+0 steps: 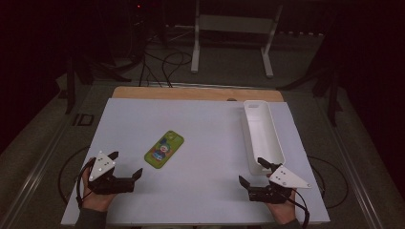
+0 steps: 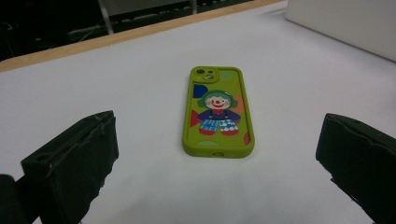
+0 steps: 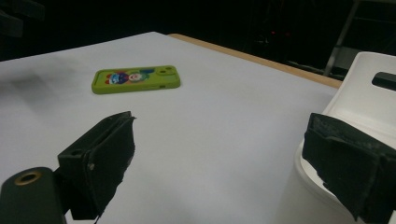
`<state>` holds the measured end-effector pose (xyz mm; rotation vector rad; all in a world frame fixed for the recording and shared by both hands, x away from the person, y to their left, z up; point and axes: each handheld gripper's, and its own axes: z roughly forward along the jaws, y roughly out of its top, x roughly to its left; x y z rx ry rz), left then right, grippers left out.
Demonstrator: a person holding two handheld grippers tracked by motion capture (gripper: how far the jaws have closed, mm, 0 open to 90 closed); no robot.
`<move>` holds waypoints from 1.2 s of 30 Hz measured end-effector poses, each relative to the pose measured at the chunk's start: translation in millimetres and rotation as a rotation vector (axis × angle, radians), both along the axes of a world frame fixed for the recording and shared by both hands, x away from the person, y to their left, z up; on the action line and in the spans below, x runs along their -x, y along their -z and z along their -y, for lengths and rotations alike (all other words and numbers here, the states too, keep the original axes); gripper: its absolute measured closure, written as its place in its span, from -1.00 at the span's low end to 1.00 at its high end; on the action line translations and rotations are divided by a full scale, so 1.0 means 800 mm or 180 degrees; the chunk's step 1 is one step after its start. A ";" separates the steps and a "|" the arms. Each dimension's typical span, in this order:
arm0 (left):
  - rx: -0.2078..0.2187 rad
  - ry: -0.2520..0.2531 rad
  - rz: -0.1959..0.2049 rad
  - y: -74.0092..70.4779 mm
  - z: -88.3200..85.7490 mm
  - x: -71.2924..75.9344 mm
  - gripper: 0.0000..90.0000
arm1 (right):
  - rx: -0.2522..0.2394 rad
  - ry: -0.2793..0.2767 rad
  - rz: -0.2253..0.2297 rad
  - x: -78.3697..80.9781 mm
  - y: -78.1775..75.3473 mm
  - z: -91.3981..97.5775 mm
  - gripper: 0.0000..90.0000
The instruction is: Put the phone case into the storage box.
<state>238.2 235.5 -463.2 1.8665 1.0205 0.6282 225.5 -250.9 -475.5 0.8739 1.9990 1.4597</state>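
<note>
Both grippers idle at the near edge, phone case untouched.
Left gripper (image 1: 126, 165) jaws spread wide, empty, aimed at the green phone case (image 1: 164, 148), which lies flat left of centre on the white table (image 1: 210, 143). Right gripper (image 1: 252, 172) jaws also spread, empty, just beside the near end of the white tray (image 1: 261, 133) at right.

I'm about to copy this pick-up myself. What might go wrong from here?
The green phone case lies flat on the smooth white sheet, so the left gripper may push it along rather than grip it. The right gripper sits near the white tray and might knock it.
</note>
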 end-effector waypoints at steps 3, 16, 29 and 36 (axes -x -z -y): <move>-0.0021 0.0006 -0.0023 -0.001 0.001 -0.003 -1.00 | -0.0020 0.0007 -0.0006 0.000 0.000 0.000 -0.80; -0.0115 0.0007 -0.0167 -0.002 0.009 -0.018 -1.00 | -0.0017 0.0023 -0.0019 0.000 0.000 0.000 -0.80; -0.0209 0.0064 -0.0273 0.000 0.017 -0.032 -1.00 | -0.0006 0.0036 -0.0027 -0.001 0.000 0.001 -0.80; -0.0251 0.0064 -0.0330 0.002 0.023 -0.038 -1.00 | -0.0008 0.0047 -0.0027 -0.001 0.000 0.001 -0.80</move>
